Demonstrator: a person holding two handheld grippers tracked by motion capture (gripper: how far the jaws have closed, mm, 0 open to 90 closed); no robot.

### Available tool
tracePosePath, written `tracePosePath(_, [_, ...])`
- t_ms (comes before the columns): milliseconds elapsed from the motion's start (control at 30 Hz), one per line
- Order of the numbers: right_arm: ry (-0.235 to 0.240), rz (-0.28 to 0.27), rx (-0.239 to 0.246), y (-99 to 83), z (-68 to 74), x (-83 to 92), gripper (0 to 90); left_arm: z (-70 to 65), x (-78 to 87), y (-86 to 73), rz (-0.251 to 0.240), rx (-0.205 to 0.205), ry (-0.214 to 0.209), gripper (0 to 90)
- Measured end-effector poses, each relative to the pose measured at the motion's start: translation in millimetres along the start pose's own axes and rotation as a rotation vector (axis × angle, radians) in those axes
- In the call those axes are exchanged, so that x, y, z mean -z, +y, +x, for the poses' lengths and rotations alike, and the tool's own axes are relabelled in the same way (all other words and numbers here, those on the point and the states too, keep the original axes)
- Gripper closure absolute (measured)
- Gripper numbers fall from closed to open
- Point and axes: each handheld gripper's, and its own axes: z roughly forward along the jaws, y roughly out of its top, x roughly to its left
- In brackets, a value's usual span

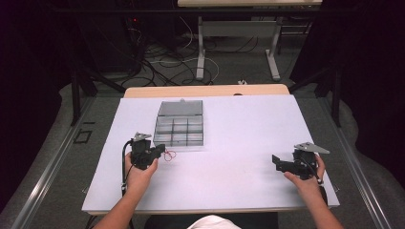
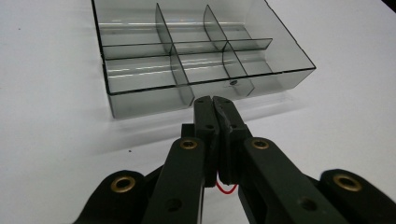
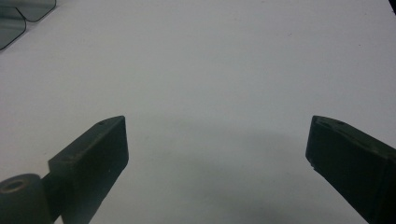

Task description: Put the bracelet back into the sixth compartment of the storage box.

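Nearest the front edge of the white tabletop [image 1: 229,181], two forearms enter from below, each hand holding a black claw. The left claw [image 1: 161,150], toward the left side of the tabletop, is clenched: in the left gripper view its jaws meet along their length, pinching a thin red wire [image 2: 225,188] that shows as a small loop beneath them. In the high view the red wire [image 1: 170,155] curls out from the jaw tips and lies on the tabletop just in front of the organizer box. The right claw [image 1: 276,160], near the right edge of the tabletop, is released; in the right gripper view its jaws stand wide apart over bare white surface, with nothing between them, and a corner of the box [image 3: 18,16] appears at upper left. Each claw carries a grey three-cornered plate on top. Beyond the left claw, left of the tabletop's centre, sits a clear smoked-plastic organizer box [image 1: 179,130] divided into compartments, its lid [image 1: 180,108] opened back toward the far edge. One compartment near the box's front wall holds a small dark item [image 2: 233,83], too small to identify. Past the far edge, cables [image 1: 167,57] lie on the floor beside the legs of another table [image 1: 239,47].
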Motion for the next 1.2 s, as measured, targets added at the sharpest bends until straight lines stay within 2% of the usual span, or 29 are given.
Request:
tracePosePath(567, [-0.003,-0.002,0.004,-0.2,-0.6,-0.1,5.4,-12.5,-5.9,1.3,0.014,-0.026,-0.035,89.8])
tracePosePath(1200, [-0.006,-0.001,0.014,-1.4,-0.3,0.6,5.5,-27.1,-22.1,14.2,0.014,-0.019,-0.054,89.7])
